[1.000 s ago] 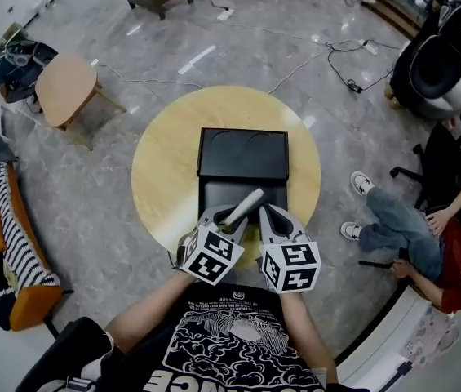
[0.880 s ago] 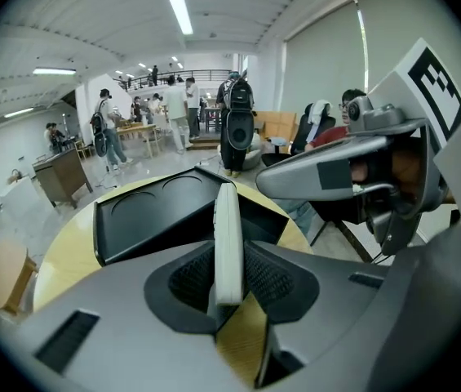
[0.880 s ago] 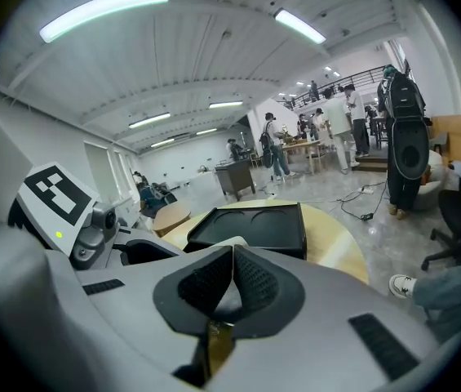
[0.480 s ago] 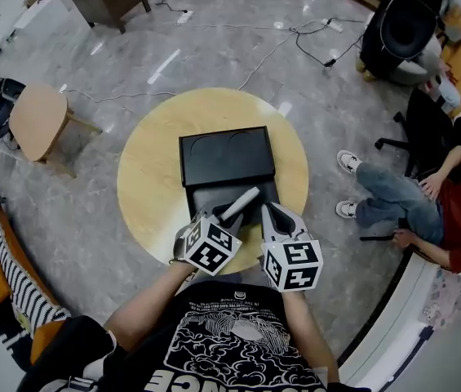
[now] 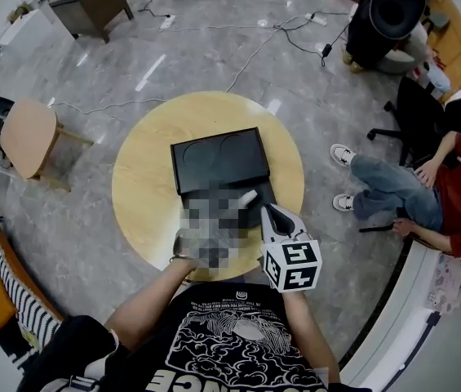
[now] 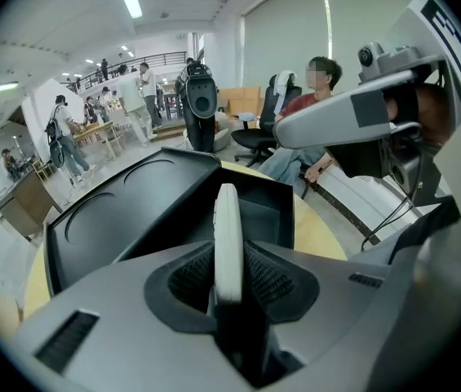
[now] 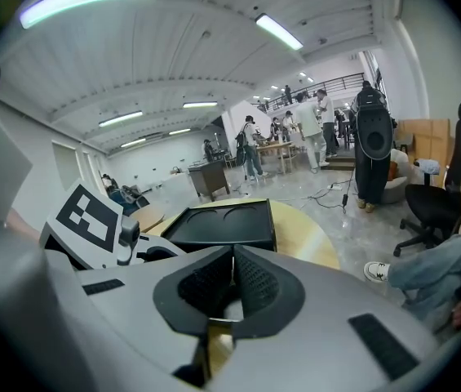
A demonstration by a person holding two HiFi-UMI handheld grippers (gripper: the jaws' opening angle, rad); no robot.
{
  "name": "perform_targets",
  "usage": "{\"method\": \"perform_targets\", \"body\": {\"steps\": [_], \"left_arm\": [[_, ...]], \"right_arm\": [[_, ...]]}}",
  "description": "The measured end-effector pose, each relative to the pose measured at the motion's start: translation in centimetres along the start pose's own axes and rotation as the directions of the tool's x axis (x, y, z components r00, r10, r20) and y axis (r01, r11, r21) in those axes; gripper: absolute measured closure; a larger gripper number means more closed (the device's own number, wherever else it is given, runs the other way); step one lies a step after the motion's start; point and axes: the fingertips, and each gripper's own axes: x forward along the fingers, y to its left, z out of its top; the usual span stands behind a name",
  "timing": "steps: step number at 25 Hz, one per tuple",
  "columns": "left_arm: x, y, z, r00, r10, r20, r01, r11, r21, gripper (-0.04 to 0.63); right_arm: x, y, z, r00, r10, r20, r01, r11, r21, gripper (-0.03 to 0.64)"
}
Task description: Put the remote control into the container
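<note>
Remote control (image 6: 228, 235) stands pinched edge-on between the left gripper's (image 6: 228, 282) ribbed pads. It is held near its tail, and most of it juts past the fingertips toward the open black container (image 6: 268, 212) just ahead. It looks like light, rigid, smooth plastic, likely to pivot in so low a grip; a hold nearer mid-length would steady it. The right gripper's (image 7: 231, 281) fingers are pressed together on nothing, just beside.

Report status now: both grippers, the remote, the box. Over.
Left gripper shut on remote. Right gripper shut, empty. Remote tip over open box, not yet inside. Nothing seen blocking.
</note>
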Motion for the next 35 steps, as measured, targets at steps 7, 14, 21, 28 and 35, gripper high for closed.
{"method": "perform_targets", "body": {"steps": [7, 14, 21, 28, 35], "left_arm": [[1.2, -0.3, -0.2, 0.999, -0.026, -0.033, 0.027, 0.999, 0.041, 0.488], [2.2, 0.0, -0.2, 0.999, -0.029, -0.041, 0.031, 0.998, 0.055, 0.488], [2.3, -0.2, -0.5, 0.999, -0.021, -0.034, 0.023, 0.998, 0.064, 0.486], [2.1, -0.5, -0.1, 0.999, -0.045, -0.022, 0.046, 0.997, 0.057, 0.485], [1.4, -0.9, 0.5, 0.996, -0.085, 0.013, 0.084, 0.995, 0.044, 0.459]], "right_arm": [[-0.3, -1.1, -0.2, 0.999, -0.037, 0.000, 0.037, 0.999, 0.022, 0.592], [-0.2, -1.9, -0.4, 0.998, -0.061, 0.000, 0.061, 0.997, 0.042, 0.592], [-0.2, -1.6, -0.7, 0.998, -0.064, 0.005, 0.064, 0.997, 0.043, 0.592], [-0.3, -1.6, -0.7, 0.998, -0.059, -0.001, 0.059, 0.997, 0.041, 0.592], [-0.6, -1.3, -0.6, 0.998, -0.056, -0.010, 0.056, 0.998, 0.034, 0.592]]}}
